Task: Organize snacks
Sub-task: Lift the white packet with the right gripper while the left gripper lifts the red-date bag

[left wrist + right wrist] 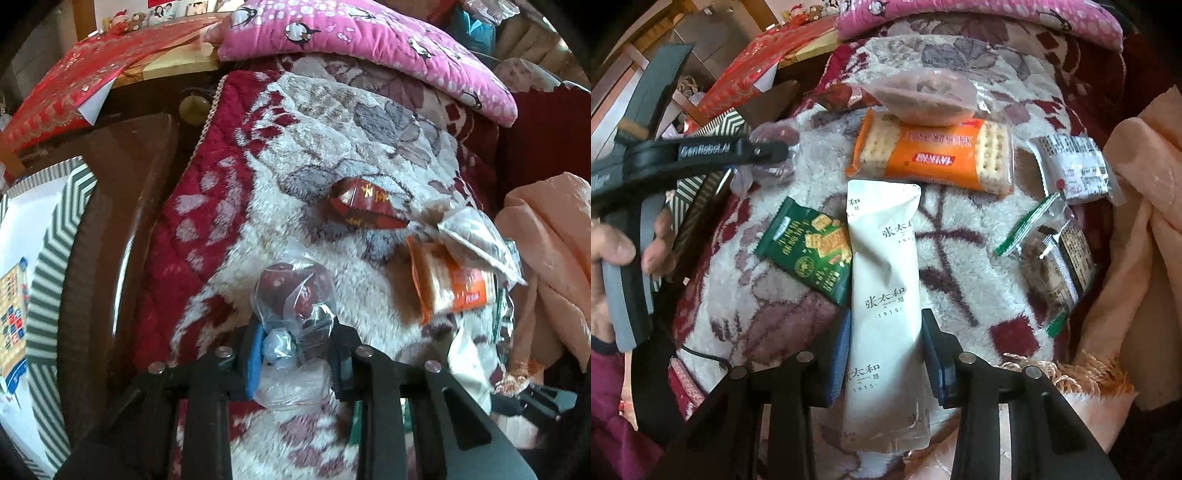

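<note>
Most of the snacks are not sorted yet; they lie loose on the fluffy blanket. The left gripper is pinching a small clear bag of dark red fruit between its two fingers, and the bag looks lifted a little above the blanket. The striped box sits off to the left of the blanket, and it looks like the place where snacks should go, though that is only my guess. I cannot see any snack clearly inside it, only a printed card or pack near its edge. The right gripper has its fingers on both sides of the long white packet, which lies flat in the middle of the blanket; the fingers look close to it, but I cannot tell if they are squeezing it yet. Just left of the white packet is a green cracker pack, tucked a bit under it. Past the far end of the white packet is the orange cracker pack, with a brown snack in clear wrap resting on its far edge. To the right of the white packet are a grey-white pack and a clear pack with green edges. A dark red candy lies near the orange pack too. So one snack is in hand, one may be next, and about six more wait.
</note>
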`<move>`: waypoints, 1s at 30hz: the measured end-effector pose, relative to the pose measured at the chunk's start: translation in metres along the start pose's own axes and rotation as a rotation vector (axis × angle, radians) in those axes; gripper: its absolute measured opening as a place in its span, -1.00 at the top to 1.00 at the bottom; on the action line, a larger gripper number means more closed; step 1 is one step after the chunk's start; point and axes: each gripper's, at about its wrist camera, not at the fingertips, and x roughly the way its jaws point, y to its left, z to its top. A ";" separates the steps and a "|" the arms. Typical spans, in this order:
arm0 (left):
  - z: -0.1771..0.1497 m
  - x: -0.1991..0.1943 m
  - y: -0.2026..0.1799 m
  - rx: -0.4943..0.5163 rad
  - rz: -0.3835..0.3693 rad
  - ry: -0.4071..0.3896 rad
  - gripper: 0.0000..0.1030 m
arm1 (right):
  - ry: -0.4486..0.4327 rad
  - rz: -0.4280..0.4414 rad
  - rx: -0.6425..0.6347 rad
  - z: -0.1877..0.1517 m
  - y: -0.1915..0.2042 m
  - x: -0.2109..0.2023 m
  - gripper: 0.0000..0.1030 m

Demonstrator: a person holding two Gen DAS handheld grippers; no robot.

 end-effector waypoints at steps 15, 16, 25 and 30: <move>-0.028 -0.040 0.022 -0.008 0.053 -0.037 0.47 | -0.060 0.042 -0.006 0.013 0.030 -0.014 0.23; -0.030 -0.043 0.024 -0.012 0.055 -0.040 0.47 | -0.065 0.039 -0.009 0.016 0.033 -0.015 0.23; -0.039 -0.061 0.038 -0.028 0.078 -0.068 0.47 | -0.099 0.040 -0.016 0.037 0.059 -0.012 0.23; -0.042 -0.066 0.044 -0.039 0.084 -0.077 0.47 | -0.112 0.045 -0.026 0.047 0.073 -0.009 0.23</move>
